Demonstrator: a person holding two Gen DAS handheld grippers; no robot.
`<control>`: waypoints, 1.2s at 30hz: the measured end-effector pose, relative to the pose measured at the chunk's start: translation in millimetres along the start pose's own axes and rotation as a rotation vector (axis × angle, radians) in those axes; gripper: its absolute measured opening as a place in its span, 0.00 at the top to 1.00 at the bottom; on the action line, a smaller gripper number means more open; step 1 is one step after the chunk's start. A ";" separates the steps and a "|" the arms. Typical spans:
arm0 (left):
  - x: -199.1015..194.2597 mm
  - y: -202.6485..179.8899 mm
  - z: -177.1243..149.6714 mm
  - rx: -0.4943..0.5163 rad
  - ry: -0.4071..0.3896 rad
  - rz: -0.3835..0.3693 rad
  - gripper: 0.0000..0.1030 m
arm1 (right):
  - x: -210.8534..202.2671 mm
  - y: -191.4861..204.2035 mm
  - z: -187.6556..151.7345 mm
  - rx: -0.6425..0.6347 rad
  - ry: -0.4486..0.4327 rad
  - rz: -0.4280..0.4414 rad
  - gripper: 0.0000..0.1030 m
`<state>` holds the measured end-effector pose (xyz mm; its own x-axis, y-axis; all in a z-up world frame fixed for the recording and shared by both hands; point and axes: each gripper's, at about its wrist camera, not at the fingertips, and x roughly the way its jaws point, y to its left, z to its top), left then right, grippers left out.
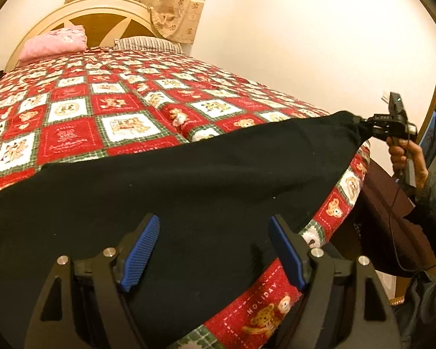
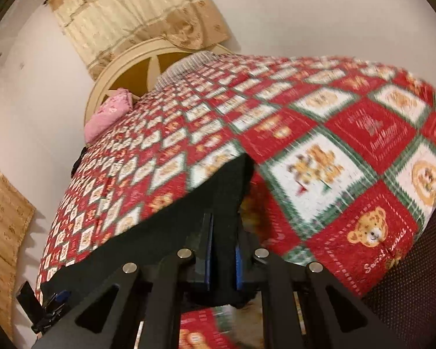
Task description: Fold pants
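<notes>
Black pants (image 1: 189,180) lie spread across the near part of a bed with a red, white and green teddy-bear quilt (image 1: 81,107). My left gripper (image 1: 215,247) is open, its blue pads over the near edge of the pants, holding nothing. My right gripper (image 1: 366,129) is shut on the far right corner of the pants and holds it lifted off the quilt. In the right wrist view the right gripper (image 2: 222,250) is shut on the black pants (image 2: 189,212), which stretch away to the lower left over the quilt (image 2: 348,157). The left gripper (image 2: 51,305) shows small at that far end.
A pink pillow (image 1: 55,43) and a striped pillow (image 1: 148,43) lie at the cream headboard (image 1: 101,8). Patterned curtains (image 1: 171,3) hang behind. A dark chair (image 1: 392,218) stands at the bed's right side. The quilt's edge (image 1: 334,209) drops off at the right.
</notes>
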<state>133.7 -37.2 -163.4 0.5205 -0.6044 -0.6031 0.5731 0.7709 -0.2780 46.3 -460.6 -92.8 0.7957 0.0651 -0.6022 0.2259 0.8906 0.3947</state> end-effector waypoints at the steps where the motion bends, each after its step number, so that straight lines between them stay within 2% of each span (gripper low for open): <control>1: -1.6 0.1 0.9 -0.003 -0.004 0.001 0.22 | -4.1 11.1 0.9 -0.024 -0.009 -0.003 0.89; 6: -10.8 -2.3 3.8 -0.008 -0.026 -0.002 0.22 | -21.5 77.4 4.4 -0.164 -0.044 0.035 0.89; 10: -17.3 -3.2 5.2 -0.007 -0.039 -0.009 0.22 | -21.0 139.1 -0.7 -0.293 -0.038 0.082 0.89; 15: -22.2 -0.8 3.8 -0.019 -0.048 -0.016 0.22 | 2.9 209.5 -25.7 -0.445 0.018 0.148 0.89; 20: -17.6 -0.2 1.8 -0.044 -0.037 -0.037 0.22 | 54.6 262.3 -78.2 -0.587 0.124 0.186 0.89; 25: -6.1 -6.5 2.5 -0.031 -0.001 -0.051 0.22 | 108.8 261.4 -122.5 -0.614 0.259 0.182 0.89; 27: -1.1 -9.3 5.7 -0.032 0.013 -0.065 0.22 | 117.4 254.7 -128.0 -0.590 0.272 0.196 0.89; 29: 5.8 -12.5 11.2 -0.033 0.026 -0.086 0.22 | 117.4 244.4 -127.2 -0.554 0.285 0.232 0.82; 31: 13.3 -17.8 18.3 -0.037 0.037 -0.112 0.22 | 109.6 235.4 -123.7 -0.530 0.290 0.263 0.61; 33: 20.5 -25.5 25.4 -0.037 0.045 -0.144 0.22 | 97.8 226.1 -119.7 -0.507 0.276 0.301 0.54; 36: 31.5 -41.0 32.9 -0.017 0.059 -0.185 0.22 | 82.2 213.6 -113.6 -0.491 0.246 0.325 0.53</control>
<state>147.4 -94.4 -146.4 0.3693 -0.7237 -0.5830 0.6443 0.6515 -0.4006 96.1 -213.9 -136.8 0.6144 0.4165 -0.6701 -0.3357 0.9066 0.2557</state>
